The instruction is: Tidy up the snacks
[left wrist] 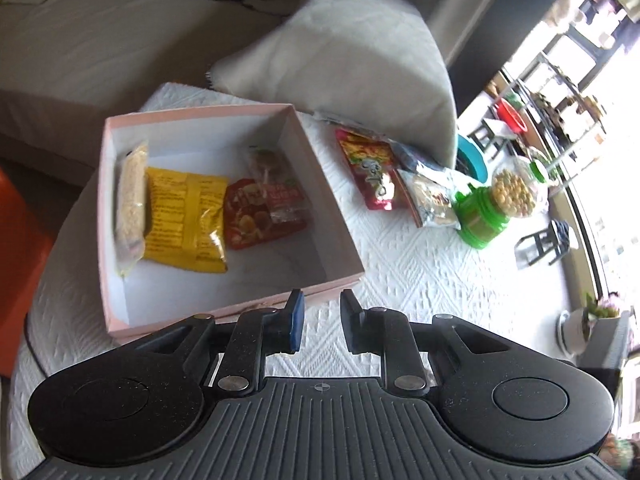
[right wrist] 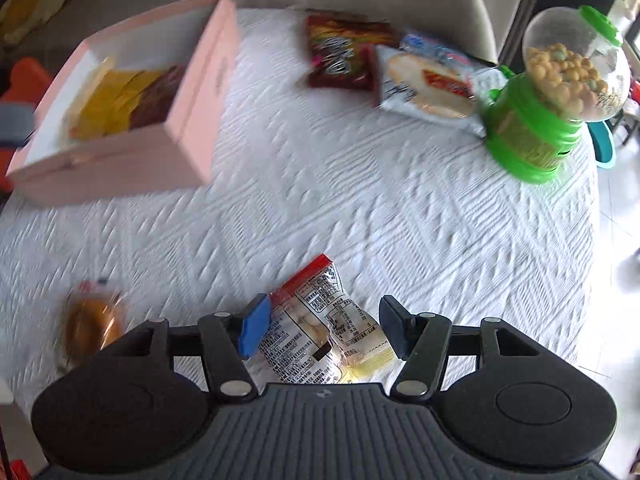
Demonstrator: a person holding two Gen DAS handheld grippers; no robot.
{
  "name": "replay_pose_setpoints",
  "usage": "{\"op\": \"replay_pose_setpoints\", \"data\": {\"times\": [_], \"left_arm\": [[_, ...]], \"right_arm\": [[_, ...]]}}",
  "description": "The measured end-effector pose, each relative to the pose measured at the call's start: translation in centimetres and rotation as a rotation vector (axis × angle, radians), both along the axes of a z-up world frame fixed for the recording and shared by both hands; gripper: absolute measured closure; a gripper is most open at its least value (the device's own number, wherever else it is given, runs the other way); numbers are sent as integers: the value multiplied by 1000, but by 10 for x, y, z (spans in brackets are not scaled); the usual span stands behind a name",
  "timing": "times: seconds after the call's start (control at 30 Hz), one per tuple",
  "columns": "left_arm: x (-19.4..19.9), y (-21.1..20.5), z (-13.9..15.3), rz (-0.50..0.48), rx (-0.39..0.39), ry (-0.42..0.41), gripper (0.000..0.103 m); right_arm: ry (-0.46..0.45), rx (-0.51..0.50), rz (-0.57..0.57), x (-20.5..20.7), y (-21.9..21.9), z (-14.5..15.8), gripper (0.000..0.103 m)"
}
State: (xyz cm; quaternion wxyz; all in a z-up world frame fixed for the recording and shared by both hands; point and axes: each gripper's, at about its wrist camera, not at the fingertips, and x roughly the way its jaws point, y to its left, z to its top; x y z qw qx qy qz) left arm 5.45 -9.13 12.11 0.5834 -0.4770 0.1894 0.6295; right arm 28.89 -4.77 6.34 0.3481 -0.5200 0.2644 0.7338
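Observation:
A pink box (left wrist: pixel 200 114) with a white inside stands on the white quilted cloth (left wrist: pixel 420 280). In it lie a pale cracker packet (left wrist: pixel 130 200), a yellow packet (left wrist: pixel 186 220), a red packet (left wrist: pixel 248 220) and a clear sweets packet (left wrist: pixel 276 184). My left gripper (left wrist: pixel 322 316) hovers at the box's near corner, its jaws narrowly apart with nothing between them. My right gripper (right wrist: pixel 324 328) points down over a clear packet with a red top (right wrist: pixel 316 312). Its jaws straddle the packet without visibly pressing on it.
A red snack packet (right wrist: pixel 344 52), a white bread packet (right wrist: pixel 428 84) and a green sweets dispenser (right wrist: pixel 536 132) sit at the far right of the cloth. A wrapped round bun (right wrist: pixel 94 324) lies near left. A grey cushioned chair (left wrist: pixel 352 48) stands behind the table.

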Motion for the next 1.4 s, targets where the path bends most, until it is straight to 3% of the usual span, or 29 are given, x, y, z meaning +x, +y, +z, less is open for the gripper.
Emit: {"op": "replay_pose_setpoints", "data": {"times": [0.07, 0.17, 0.27, 0.37, 0.4, 0.47, 0.5, 0.57, 0.67, 0.83, 0.9, 0.97, 1.07, 1.2, 1.3, 1.4], "left_arm": [[14, 8, -11, -108, 13, 18, 82], [26, 13, -31, -219, 14, -83, 82], [28, 9, -49, -260, -31, -192, 82], [19, -3, -65, -251, -105, -247, 83], [13, -8, -70, -252, -143, -251, 83], [5, -24, -77, -267, -219, -179, 83], [-1, -35, -79, -279, -227, -155, 91], [-16, -55, -84, -301, -295, -154, 89], [-35, -97, -84, -319, -399, -52, 90], [-75, -175, -94, -194, -575, -61, 90], [-82, -197, -100, -101, -600, -114, 90], [-82, -207, -101, 13, -545, -202, 90], [-62, -192, -92, 102, -369, -266, 85], [-20, -144, -81, 138, -222, -238, 84], [0, -112, -75, 181, -188, -188, 83], [20, -92, -75, 190, -194, -109, 79]], "right_arm": [[46, -66, 4, 0, -18, 9, 42], [132, -157, -27, -2, -30, 31, 42], [223, -217, -108, 1, -33, 58, 42], [296, -225, -153, 8, -30, 88, 42], [277, -216, -145, 7, -30, 93, 42], [244, -147, -170, 8, -30, 100, 43], [224, -116, -186, 10, -27, 99, 43], [179, -101, -227, 10, -23, 91, 43], [122, -124, -280, 6, -18, 65, 43], [58, -126, -251, -10, -34, 40, 43], [26, -132, -216, -16, -41, 29, 43], [-1, -139, -203, -16, -44, 19, 43], [-41, -136, -185, -12, -44, 6, 43], [-140, -17, -32, -15, -55, -4, 43], [-185, 69, 82, -18, -69, -7, 43], [-181, 78, 102, -16, -73, -13, 42]]}}
